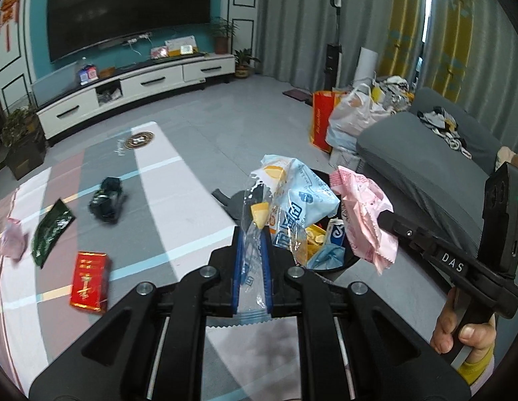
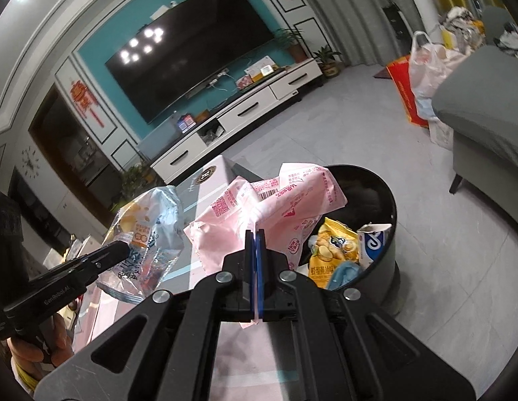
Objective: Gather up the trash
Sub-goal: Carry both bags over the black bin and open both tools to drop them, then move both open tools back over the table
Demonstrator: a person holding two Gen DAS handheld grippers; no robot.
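black bag blurred, bin part hidden

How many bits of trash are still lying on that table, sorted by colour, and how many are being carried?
Red, on the table: 1, the red box
Green, on the table: 1, the green wrapper
Black, on the table: 1, the black crumpled packet
Pink, on the table: 1, the small pink wrapper
Carried: 2, the blue-and-clear bag and the pink bag
Total: 6
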